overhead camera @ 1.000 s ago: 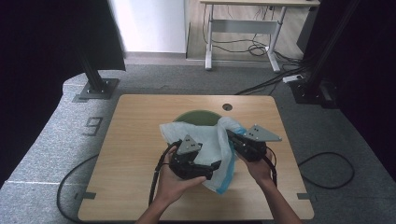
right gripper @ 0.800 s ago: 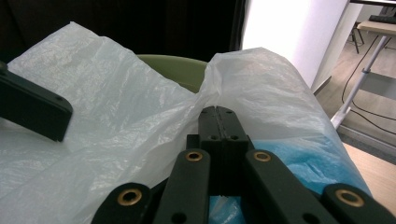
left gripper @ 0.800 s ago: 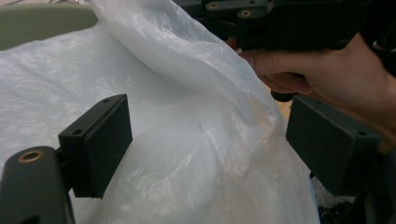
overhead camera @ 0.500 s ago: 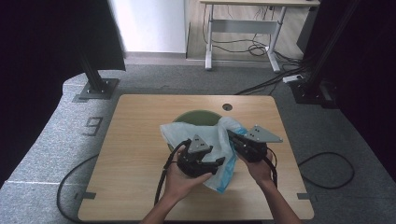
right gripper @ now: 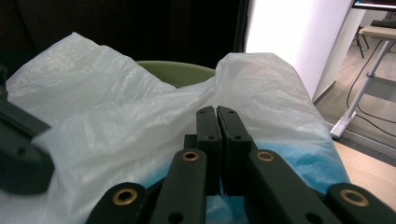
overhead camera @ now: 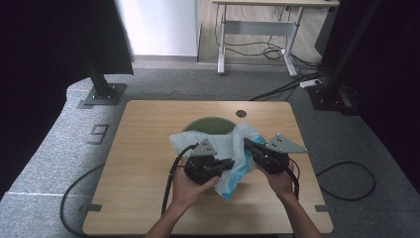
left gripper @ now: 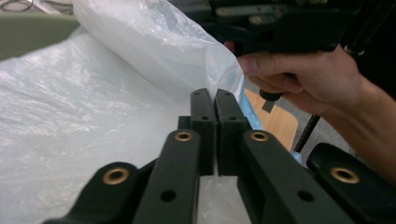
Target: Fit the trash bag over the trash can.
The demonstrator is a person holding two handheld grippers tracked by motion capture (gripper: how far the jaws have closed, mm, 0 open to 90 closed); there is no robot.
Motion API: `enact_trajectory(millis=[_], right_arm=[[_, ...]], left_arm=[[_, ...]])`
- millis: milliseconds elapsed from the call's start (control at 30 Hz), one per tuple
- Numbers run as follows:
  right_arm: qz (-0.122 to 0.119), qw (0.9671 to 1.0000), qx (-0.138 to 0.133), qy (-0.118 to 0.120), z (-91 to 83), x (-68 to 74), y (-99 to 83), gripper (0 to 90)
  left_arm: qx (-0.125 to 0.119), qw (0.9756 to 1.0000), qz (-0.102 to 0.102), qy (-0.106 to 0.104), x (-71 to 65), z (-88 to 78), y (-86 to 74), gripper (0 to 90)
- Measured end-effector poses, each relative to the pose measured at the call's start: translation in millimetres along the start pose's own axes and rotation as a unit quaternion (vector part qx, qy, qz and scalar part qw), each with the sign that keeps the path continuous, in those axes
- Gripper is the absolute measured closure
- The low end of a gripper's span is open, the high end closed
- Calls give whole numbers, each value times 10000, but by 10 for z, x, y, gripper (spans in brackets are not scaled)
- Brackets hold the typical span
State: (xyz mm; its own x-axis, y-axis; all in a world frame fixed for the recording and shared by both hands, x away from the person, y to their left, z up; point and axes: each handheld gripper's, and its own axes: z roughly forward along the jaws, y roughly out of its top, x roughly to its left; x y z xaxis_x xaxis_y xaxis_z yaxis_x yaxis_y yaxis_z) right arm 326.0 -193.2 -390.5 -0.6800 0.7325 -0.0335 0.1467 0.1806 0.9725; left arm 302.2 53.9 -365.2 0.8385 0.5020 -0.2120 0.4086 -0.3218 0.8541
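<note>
A thin white plastic bag (overhead camera: 223, 144) with a blue part lies bunched over a green round bin (overhead camera: 208, 125) on the wooden table (overhead camera: 148, 148). My left gripper (overhead camera: 230, 162) lies at the bag's near side. In the left gripper view its jaws (left gripper: 215, 93) have just been closing and now stand together, with the bag's film (left gripper: 93, 116) pinched between them. My right gripper (overhead camera: 246, 143) holds the bag's right edge. In the right gripper view its jaws (right gripper: 216, 109) have just eased open slightly but still press on the film (right gripper: 116, 116). The bin's rim (right gripper: 177, 72) shows behind.
The table has a small round cable hole (overhead camera: 241, 113) at the back. Cables trail from both grippers over the table's near edge. A desk frame (overhead camera: 257, 39) and black stands rise on the floor beyond. The right hand (left gripper: 303, 79) is close to the left jaws.
The left gripper's jaws have come together on the bag's film. Both hands have stayed about where they were, and the bag has hardly shifted.
</note>
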Motion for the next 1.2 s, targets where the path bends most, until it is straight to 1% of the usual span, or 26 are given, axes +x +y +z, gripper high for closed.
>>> enact_trajectory(millis=[33, 67, 100, 133, 167, 200, 233, 267, 433, 567, 600, 767, 867, 967, 1100, 1167, 1200], right_arm=[[16, 10000, -17, 15, -12, -8, -1, 838], [29, 10000, -39, 35, -26, -16, -3, 823], [45, 9999, -72, 72, -42, -26, -4, 800], [74, 9999, -108, 103, -60, -36, -7, 769], [107, 9998, -140, 111, -80, -44, -10, 748], [136, 9997, -164, 125, -102, -51, -14, 732], [150, 9996, -188, 144, -127, -57, -20, 720], [162, 9995, -202, 153, -154, -61, -27, 709], [181, 9995, -254, 105, -314, -69, -66, 672], [126, 9995, -257, 96, -417, -76, -118, 645], [151, 9996, -240, 79, -432, -84, -133, 637], [423, 9989, -219, 33, -452, -159, -179, 599], [530, 9983, -248, -7, -449, -182, -169, 578], [502, 9984, -256, -51, -447, -175, -148, 572], [402, 9989, -245, -73, -428, -158, -108, 560], [368, 9991, -216, -36, -405, -146, -105, 537], [347, 9992, -196, -72, -386, -140, -107, 510]], left_arm=[[-54, 10000, -26, 13, 29, -23, 9, 893], [-54, 10000, -26, 13, 29, -23, 9, 895], [-162, 9998, -130, 27, 106, -74, 24, 896], [-187, 9996, -191, 15, 150, -100, 31, 896], [-229, 9994, -244, 45, 190, -127, 36, 896], [-229, 9994, -244, 45, 190, -127, 36, 897], [-309, 9989, -336, 92, 260, -181, 44, 897], [-346, 9987, -369, 103, 291, -205, 47, 898], [-445, 9977, -476, 197, 393, -292, 52, 898], [-497, 9971, -533, 236, 436, -355, 50, 898], [-505, 9970, -540, 240, 444, -369, 49, 898], [-561, 9965, -555, 283, 471, -418, 41, 898], [-560, 9964, -562, 286, 479, -424, 34, 898], [-562, 9965, -557, 284, 483, -421, 31, 898], [-593, 9962, -575, 265, 492, -427, 32, 898], [-610, 9960, -606, 253, 509, -437, 31, 898], [-612, 9959, -616, 246, 515, -440, 30, 898]])
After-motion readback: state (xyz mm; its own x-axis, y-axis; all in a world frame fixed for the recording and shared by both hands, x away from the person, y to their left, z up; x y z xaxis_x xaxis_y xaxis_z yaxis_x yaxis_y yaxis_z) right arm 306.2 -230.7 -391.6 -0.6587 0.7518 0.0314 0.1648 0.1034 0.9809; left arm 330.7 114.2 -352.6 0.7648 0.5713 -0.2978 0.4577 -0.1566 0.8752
